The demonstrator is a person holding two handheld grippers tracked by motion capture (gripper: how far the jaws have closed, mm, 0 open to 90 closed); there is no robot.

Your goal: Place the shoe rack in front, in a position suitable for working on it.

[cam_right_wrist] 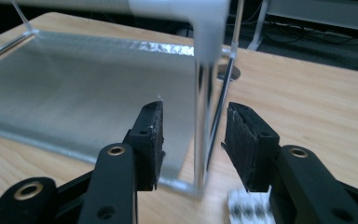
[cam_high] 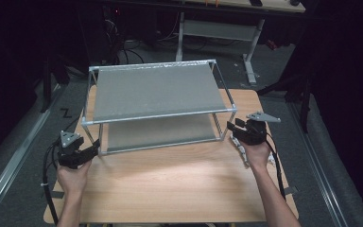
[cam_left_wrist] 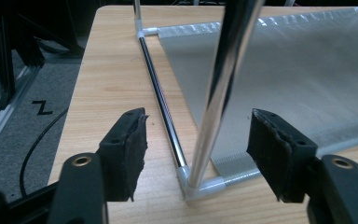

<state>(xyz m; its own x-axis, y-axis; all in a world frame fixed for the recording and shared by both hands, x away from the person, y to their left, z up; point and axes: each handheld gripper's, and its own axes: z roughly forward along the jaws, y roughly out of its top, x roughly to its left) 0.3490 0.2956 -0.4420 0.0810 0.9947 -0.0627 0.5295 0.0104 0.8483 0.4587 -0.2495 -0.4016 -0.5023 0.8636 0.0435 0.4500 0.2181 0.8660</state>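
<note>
On the wooden table (cam_high: 170,189) in front of you stands a two-level rack (cam_high: 156,90), made of thin shiny metal tubes with grey cloth stretched flat for each shelf. It looks light, because it is mostly thin tubes and cloth. The tubes seem stiff, but they are smooth and round, so they may slip between the pads. The cloth is soft and will sag, so do not grab it. Take hold of the upright posts at the two front corners, one in each gripper. Your left gripper (cam_left_wrist: 196,140) is spread wide, and the front left post (cam_left_wrist: 214,102) stands right between its two pads without touching either one. The post's white bottom corner piece (cam_left_wrist: 200,186) sits just ahead of that gripper. Your right gripper (cam_right_wrist: 193,135) is partly open, and the front right post (cam_right_wrist: 200,116) stands between its pads, close to both; you cannot tell for sure if a pad touches it yet. From above, each gripper sits at one front corner of the rack, left gripper (cam_high: 92,150) low and right gripper (cam_high: 232,126) a bit higher.
</note>
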